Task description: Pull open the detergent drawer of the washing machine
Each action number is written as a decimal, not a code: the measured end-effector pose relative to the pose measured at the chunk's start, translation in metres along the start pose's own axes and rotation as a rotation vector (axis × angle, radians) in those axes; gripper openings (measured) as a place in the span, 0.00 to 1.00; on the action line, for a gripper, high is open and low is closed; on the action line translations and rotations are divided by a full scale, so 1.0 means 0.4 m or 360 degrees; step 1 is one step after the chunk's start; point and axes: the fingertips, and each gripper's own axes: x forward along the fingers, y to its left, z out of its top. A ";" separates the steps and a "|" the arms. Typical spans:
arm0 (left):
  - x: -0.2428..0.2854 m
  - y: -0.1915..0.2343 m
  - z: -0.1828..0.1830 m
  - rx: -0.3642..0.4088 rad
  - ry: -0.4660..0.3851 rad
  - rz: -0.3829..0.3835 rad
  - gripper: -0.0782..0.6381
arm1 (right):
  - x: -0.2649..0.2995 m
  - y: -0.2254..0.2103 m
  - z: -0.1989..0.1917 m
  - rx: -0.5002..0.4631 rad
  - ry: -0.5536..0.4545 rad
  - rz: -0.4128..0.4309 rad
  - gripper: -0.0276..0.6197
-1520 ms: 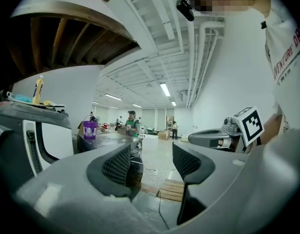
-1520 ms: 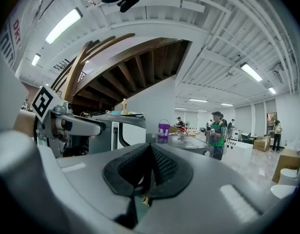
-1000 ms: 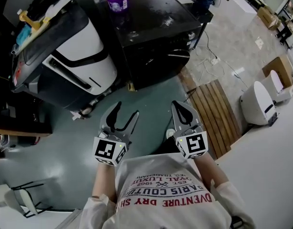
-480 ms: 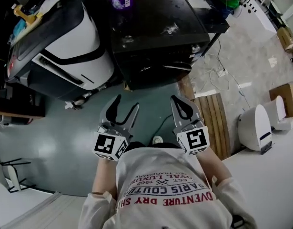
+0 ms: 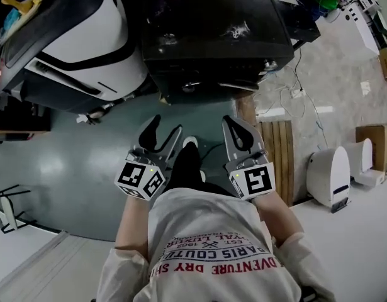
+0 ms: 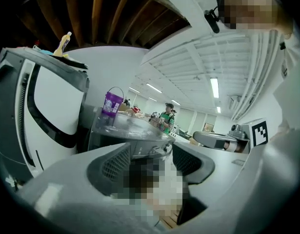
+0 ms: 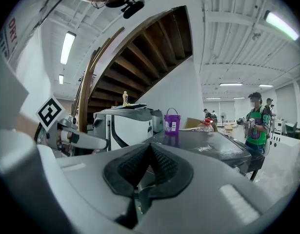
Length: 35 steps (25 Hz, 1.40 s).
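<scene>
The left gripper was open and empty; the right gripper had its jaws pressed together on nothing. Both were short of the black washing machine ahead, and its drawer could not be made out. The shirt read "PARIS COUTU" and "VENTURE DRY" upside down. The label on the purple bucket was too small to read.

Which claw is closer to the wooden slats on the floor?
Right. In the head view the right claw sits just left of the slats; the left claw is farther left, past the leg.
</scene>
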 end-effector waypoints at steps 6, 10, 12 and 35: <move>0.141 0.102 -0.042 -0.0163 0.0007 -0.0055 0.48 | 0.160 -0.053 -0.053 0.0007 0.0037 0.0008 0.04; 0.234 0.161 -0.111 -0.0303 0.0010 -0.0201 0.48 | 0.263 -0.058 -0.111 -0.0014 0.0103 0.0051 0.04; 0.272 0.196 -0.138 -0.0452 -0.0009 -0.0224 0.48 | 0.305 -0.057 -0.137 -0.0015 0.0126 0.0062 0.04; 0.471 0.454 -0.215 -0.1637 -0.0668 -0.0364 0.57 | 0.514 -0.089 -0.345 0.0087 0.0271 0.0111 0.04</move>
